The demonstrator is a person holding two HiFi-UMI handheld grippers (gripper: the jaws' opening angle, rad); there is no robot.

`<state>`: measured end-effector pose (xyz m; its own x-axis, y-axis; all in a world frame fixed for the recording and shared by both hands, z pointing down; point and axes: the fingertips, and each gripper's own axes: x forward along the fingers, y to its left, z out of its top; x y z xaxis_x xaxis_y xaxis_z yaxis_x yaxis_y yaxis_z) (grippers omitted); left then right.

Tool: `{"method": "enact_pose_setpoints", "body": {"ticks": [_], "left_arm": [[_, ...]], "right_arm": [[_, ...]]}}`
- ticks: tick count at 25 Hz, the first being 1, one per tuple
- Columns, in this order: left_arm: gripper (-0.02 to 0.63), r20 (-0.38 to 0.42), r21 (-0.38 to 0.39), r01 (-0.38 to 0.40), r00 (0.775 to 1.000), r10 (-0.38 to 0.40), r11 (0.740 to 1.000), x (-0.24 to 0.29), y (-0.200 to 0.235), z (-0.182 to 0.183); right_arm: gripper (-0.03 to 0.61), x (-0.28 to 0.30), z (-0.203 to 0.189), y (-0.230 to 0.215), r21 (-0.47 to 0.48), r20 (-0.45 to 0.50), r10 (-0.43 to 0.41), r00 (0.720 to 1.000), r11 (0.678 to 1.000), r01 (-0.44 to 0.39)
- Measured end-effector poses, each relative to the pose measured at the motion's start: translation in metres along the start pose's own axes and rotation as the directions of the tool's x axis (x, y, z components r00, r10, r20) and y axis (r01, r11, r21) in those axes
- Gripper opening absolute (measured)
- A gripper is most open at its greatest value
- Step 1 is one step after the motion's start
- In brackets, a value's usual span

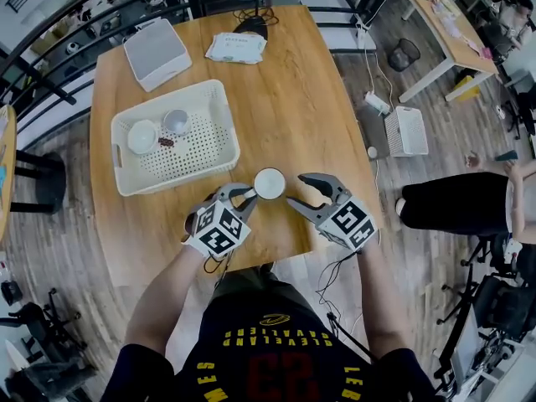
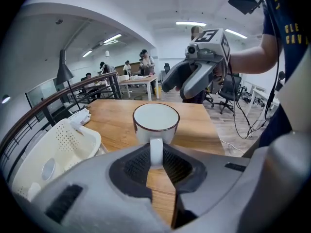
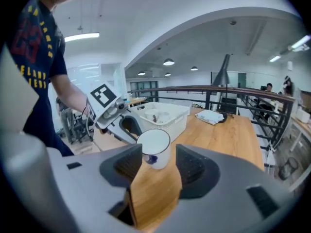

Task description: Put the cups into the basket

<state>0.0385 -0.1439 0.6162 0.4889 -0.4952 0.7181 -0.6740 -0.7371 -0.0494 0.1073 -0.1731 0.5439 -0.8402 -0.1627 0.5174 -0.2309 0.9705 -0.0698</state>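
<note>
A white cup (image 1: 270,183) with a dark rim stands on the wooden table (image 1: 285,99) near its front edge. My left gripper (image 1: 248,194) is shut on the cup's handle (image 2: 156,152), which sits pinched between the two pads. From the right, my right gripper (image 1: 300,193) stands open with the cup (image 3: 154,148) between its fingertips, and a gap shows beside the cup. To the left and farther back is the white perforated basket (image 1: 191,154). It holds two white cups (image 1: 142,136) (image 1: 175,121) and a small brown item.
A grey box (image 1: 156,53), a white packet (image 1: 236,47) and a black lamp base (image 1: 251,25) sit at the table's far end. A railing runs behind the table. A seated person's legs (image 1: 456,199) and a white crate (image 1: 406,131) are on the floor to the right.
</note>
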Motion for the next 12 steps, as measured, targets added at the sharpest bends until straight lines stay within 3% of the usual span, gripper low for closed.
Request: {"method": "enact_pose_setpoints", "body": {"ticks": [5, 12], "left_arm": [[0.072, -0.005, -0.027, 0.008, 1.0, -0.008, 1.0, 0.005, -0.001, 0.007], [0.072, -0.004, 0.042, 0.027, 1.0, -0.027, 0.999, 0.01, -0.014, 0.031]], "right_arm": [[0.216, -0.016, 0.005, -0.012, 0.09, 0.056, -0.076, 0.996, 0.993, 0.07], [0.216, -0.04, 0.011, -0.02, 0.116, 0.082, -0.15, 0.985, 0.983, 0.14]]}}
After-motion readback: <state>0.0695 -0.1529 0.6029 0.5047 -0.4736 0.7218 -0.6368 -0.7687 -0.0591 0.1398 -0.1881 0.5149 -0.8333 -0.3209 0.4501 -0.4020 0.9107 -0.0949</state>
